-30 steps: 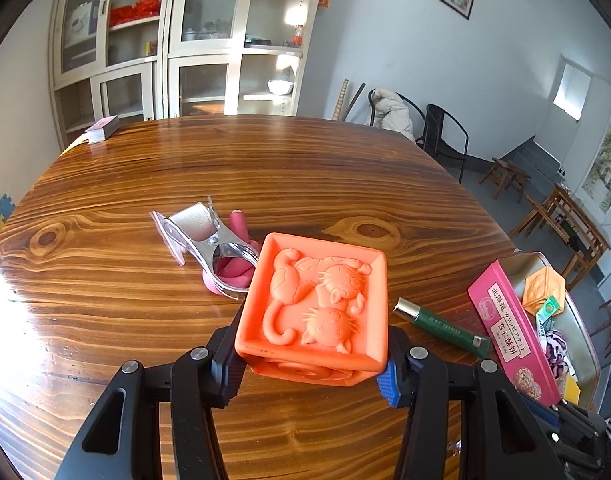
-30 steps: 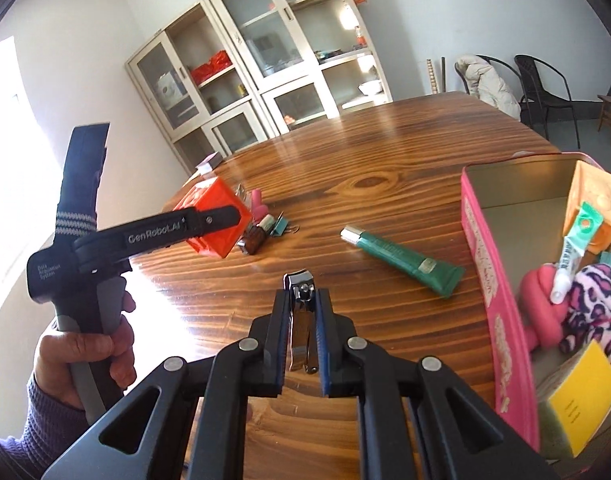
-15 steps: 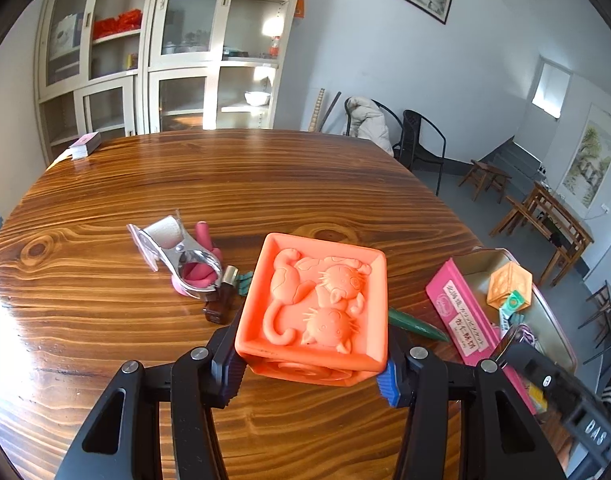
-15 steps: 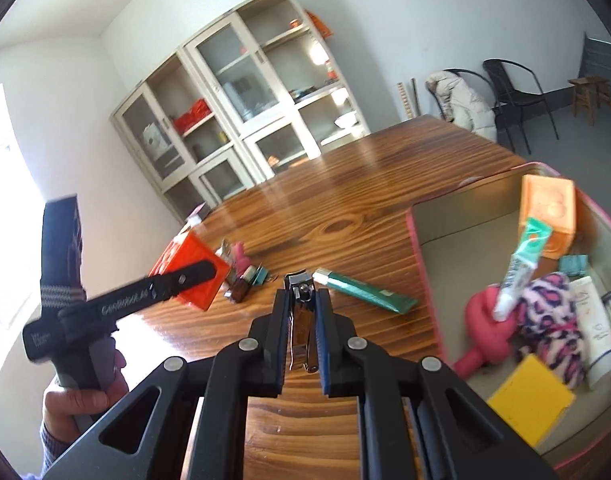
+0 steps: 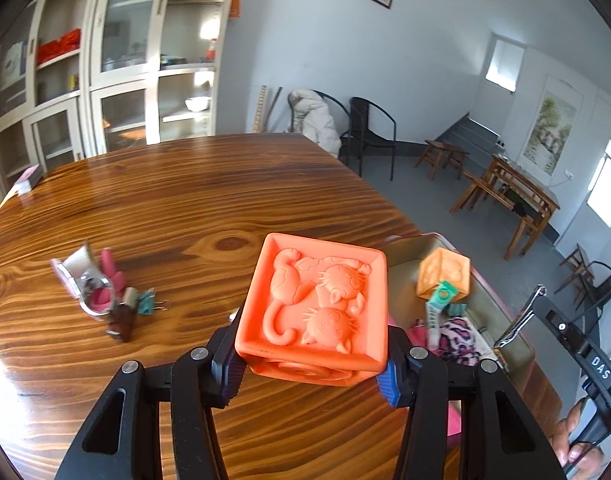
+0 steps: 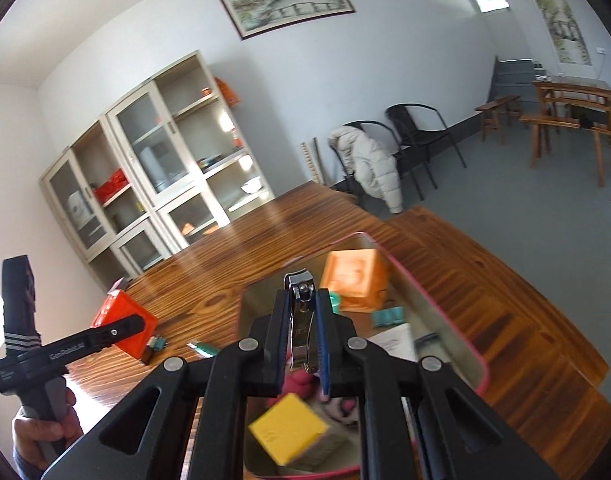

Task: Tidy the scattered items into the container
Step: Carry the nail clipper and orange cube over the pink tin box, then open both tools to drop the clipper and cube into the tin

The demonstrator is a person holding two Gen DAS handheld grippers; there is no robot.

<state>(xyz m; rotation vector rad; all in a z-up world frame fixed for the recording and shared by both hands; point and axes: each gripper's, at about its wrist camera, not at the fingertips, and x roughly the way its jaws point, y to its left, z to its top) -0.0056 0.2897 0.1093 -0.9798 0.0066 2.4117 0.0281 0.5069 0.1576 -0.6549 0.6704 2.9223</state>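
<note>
My left gripper [image 5: 311, 364] is shut on an orange cat-embossed block [image 5: 313, 304], held above the table next to the pink-rimmed tin [image 5: 405, 245]. My right gripper [image 6: 302, 344] is shut on a silver nail clipper [image 6: 301, 320] and hangs over the open tin [image 6: 437, 292]. In the tin lie a pale orange block [image 6: 353, 278], a yellow pad [image 6: 289, 432], a pink toy and a leopard-print item [image 5: 459, 340]. The left gripper with its block also shows in the right wrist view [image 6: 123, 326].
On the wooden table [image 5: 185, 200] lie a metal clip with pink pieces [image 5: 91, 292], a small brown bottle [image 5: 123, 320], a teal binder clip [image 5: 147, 306] and a green tube [image 6: 203, 349]. A small box [image 5: 27, 180] lies at the far left edge.
Both grippers have moved right toward the tin. The right gripper with the clipper now hangs over the tin's inside; the left has carried the block up to the tin's near side.
</note>
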